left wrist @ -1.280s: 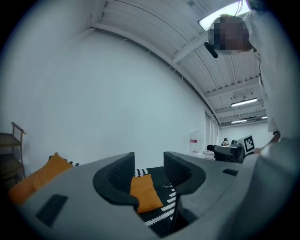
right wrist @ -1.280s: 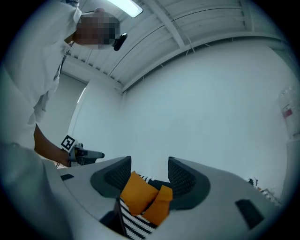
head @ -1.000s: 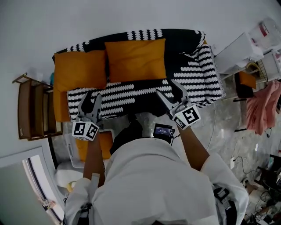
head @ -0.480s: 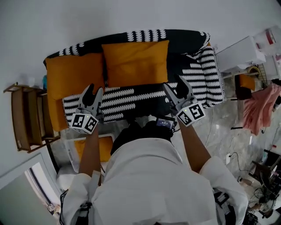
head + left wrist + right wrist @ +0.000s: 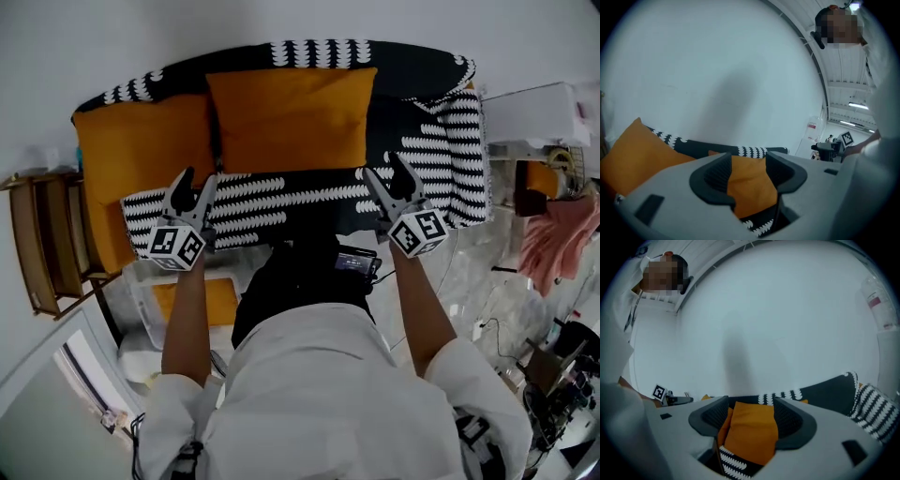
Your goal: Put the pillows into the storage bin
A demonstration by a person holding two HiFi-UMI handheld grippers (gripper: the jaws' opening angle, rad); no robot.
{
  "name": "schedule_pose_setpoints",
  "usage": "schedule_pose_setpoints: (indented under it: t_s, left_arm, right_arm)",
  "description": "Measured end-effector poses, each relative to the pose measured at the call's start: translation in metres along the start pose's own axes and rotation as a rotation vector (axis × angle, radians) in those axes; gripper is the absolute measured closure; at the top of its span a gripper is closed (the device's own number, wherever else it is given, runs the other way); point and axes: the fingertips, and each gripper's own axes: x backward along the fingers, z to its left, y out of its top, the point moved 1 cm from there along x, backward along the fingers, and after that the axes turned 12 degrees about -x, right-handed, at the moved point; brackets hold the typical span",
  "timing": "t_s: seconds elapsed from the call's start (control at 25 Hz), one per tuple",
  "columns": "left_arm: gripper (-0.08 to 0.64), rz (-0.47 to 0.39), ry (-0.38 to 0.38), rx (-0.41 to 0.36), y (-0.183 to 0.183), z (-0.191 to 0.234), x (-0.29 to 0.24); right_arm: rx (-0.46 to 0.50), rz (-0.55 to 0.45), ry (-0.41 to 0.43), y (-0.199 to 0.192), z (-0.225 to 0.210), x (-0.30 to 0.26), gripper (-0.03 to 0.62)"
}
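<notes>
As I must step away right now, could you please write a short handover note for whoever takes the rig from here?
Left gripper: open, empty, its fingers just opening wider, held in front of the sofa.
Right gripper: likewise.
On the sofa: centre pillow and left pillow, both orange, untouched.
Clear storage bin low at the head view's left; one orange pillow seems to lie inside.
Left to do: bin both sofa pillows.

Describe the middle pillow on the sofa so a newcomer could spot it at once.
Look at the black-and-white patterned sofa against the wall. Two orange pillows sit on it. The middle pillow stands centred against the backrest; the other pillow fills the left end, beside the wooden shelf.
</notes>
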Motion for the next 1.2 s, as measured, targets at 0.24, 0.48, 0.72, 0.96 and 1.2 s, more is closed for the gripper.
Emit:
schedule_pose_setpoints:
  t_s: [0.24,0.48,0.72,0.96,1.2]
  left_arm:
    - [0.318,0.136,0.011,-0.01,-0.059,0.025,-0.067]
    - [0.299,0.291,0.032,0.007,-0.139,0.052,-0.126]
    - [0.271,0.383,0.063,0.086,-0.199,0.092,-0.166]
    - [0.247,0.451,0.061,0.113,-0.244,0.113,-0.206]
    - [0.216,0.464,0.034,0.179,-0.268,0.127,-0.224]
  right_arm:
    - [-0.082,0.168,-0.08,-0.053,-0.092,-0.059,0.29]
    - [-0.144,0.287,-0.138,-0.106,-0.185,-0.104,0.29]
    - [-0.161,0.335,-0.135,-0.137,-0.242,-0.141,0.279]
    - [-0.207,0.404,-0.148,-0.174,-0.297,-0.17,0.262]
    - [-0.238,0.475,-0.074,-0.196,-0.317,-0.19,0.245]
